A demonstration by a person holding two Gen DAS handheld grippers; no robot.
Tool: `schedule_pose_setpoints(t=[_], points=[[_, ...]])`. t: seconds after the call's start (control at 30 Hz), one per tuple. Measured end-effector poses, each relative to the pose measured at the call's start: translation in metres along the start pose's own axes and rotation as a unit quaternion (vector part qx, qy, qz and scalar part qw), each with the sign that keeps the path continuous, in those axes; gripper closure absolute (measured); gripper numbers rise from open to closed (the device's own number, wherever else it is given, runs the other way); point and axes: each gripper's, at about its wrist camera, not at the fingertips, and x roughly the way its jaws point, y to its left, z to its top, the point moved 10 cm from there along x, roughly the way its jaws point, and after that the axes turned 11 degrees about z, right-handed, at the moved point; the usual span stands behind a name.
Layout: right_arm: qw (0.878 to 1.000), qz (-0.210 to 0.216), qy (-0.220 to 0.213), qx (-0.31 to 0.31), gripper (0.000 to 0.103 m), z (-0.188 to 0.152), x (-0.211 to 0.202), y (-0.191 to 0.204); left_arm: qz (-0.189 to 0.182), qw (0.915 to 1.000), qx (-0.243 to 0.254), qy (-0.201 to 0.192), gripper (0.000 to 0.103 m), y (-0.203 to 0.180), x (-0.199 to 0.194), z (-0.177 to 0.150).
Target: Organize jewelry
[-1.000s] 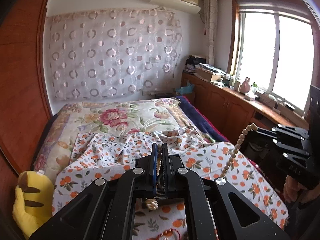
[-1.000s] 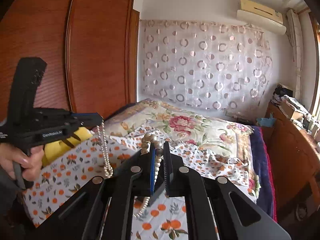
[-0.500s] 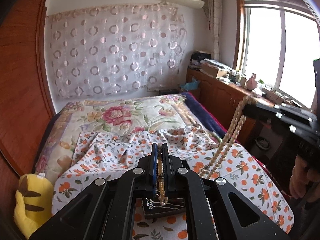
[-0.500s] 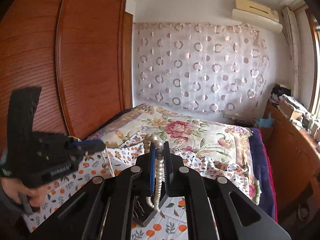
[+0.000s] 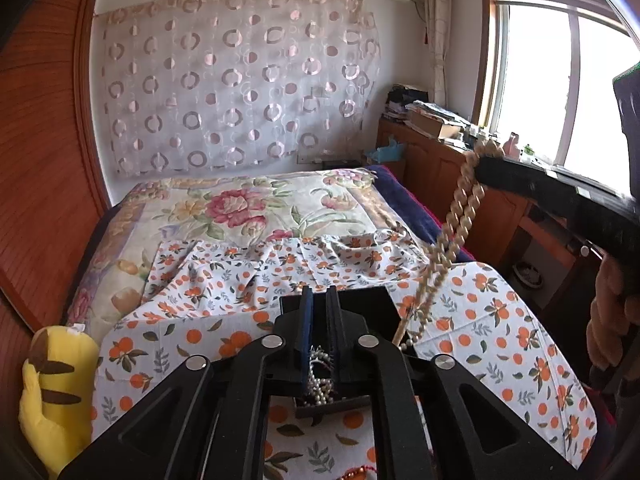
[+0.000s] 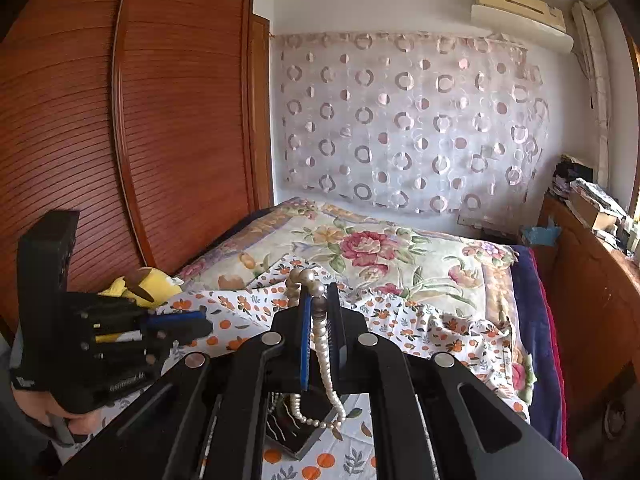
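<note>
The 2 fingers of the right gripper (image 6: 318,304) stand close together and pinch a pearl necklace (image 6: 326,364) between their pads, a short loop of beads rising over the fingertips and 2 strands hanging down below them. The lower end of the necklace trails into a black jewelry box (image 6: 298,436) that sits on the orange-print cloth (image 6: 440,332) spread over the bed. In the left wrist view the same strand (image 5: 452,236) drops in a blurred double line from the right gripper's tip (image 5: 486,164) to the box's right edge. The left gripper (image 5: 319,300) hovers above the box (image 5: 360,298); its fingers are narrowly parted with nothing caught between them, and through the gap a heap of small pearls and chain (image 5: 320,380) shows inside the box. Seen from the right wrist camera, the left gripper (image 6: 196,322) is held low at the left, apart from the necklace. A yellow plush toy (image 5: 56,392) lies at the cloth's left edge, beside the wooden wardrobe (image 6: 120,140).
</note>
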Motion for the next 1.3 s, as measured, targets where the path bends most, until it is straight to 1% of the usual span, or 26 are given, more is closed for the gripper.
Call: schedule_pose_setpoints(t=[0.03, 0.1, 0.23, 0.4, 0.53, 0.6, 0.67, 0.7, 0.73, 0.8, 0.87, 0.9, 1.03, 1.2, 1.27, 1.3], points=[[1.000, 0.001, -0.001, -0.001, 0.094, 0.001, 0.001, 0.002, 0.000, 1.0000, -0.001, -0.001, 0.086, 0.001, -0.002, -0.003], [1.000, 0.003, 0.001, -0.003, 0.094, 0.000, 0.002, 0.005, -0.002, 1.0000, -0.002, -0.002, 0.082, 0.003, -0.004, -0.010], [1.000, 0.002, 0.016, 0.000, 0.094, -0.010, 0.011, 0.007, 0.001, 1.0000, 0.005, 0.002, 0.082, 0.009, -0.010, -0.034], [1.000, 0.005, 0.030, -0.009, 0.094, -0.018, 0.022, 0.015, 0.002, 0.9998, 0.008, 0.017, 0.082, 0.016, -0.010, -0.068], [0.999, 0.012, 0.051, -0.008, 0.093, -0.026, 0.030, 0.024, 0.004, 0.9996, -0.004, 0.028, 0.081, 0.022, -0.010, -0.089], [0.998, 0.004, 0.062, -0.005, 0.088, -0.032, 0.031, 0.023, 0.004, 0.9995, -0.007, 0.029, 0.081, 0.023, -0.013, -0.096], [0.997, 0.005, 0.072, -0.005, 0.084, -0.043, 0.032, 0.024, 0.002, 0.9995, -0.008, 0.030, 0.081, 0.022, -0.017, -0.107], [0.997, 0.004, 0.074, -0.005, 0.077, -0.048, 0.032, 0.024, 0.004, 0.9995, -0.007, 0.030, 0.081, 0.021, -0.019, -0.110], [0.997, 0.003, 0.076, -0.005, 0.072, -0.053, 0.031, 0.024, 0.006, 0.9995, -0.006, 0.029, 0.077, 0.022, -0.021, -0.116], [0.997, 0.004, 0.083, -0.005, 0.072, -0.066, 0.030, 0.023, 0.006, 0.9995, -0.007, 0.030, 0.070, 0.021, -0.025, -0.124], [0.996, 0.005, 0.089, -0.006, 0.072, -0.081, 0.026, 0.024, 0.002, 0.9994, -0.007, 0.033, 0.070, 0.019, -0.029, -0.130], [0.996, 0.007, 0.090, -0.004, 0.072, -0.087, 0.024, 0.024, 0.001, 0.9994, -0.006, 0.034, 0.068, 0.018, -0.031, -0.133], [0.994, 0.017, 0.104, 0.003, 0.072, -0.123, 0.016, 0.028, -0.003, 0.9993, -0.003, 0.036, 0.055, 0.014, -0.037, -0.145], [0.991, 0.027, 0.134, 0.005, 0.072, -0.176, 0.014, 0.039, -0.005, 0.9989, 0.008, 0.047, 0.049, 0.007, -0.042, -0.163], [0.989, 0.033, 0.147, 0.007, 0.072, -0.195, 0.016, 0.044, -0.008, 0.9984, 0.011, 0.054, 0.043, 0.004, -0.042, -0.170], [0.987, 0.038, 0.155, 0.009, 0.072, -0.205, 0.017, 0.048, -0.008, 0.9984, 0.012, 0.055, 0.038, 0.003, -0.042, -0.172]])
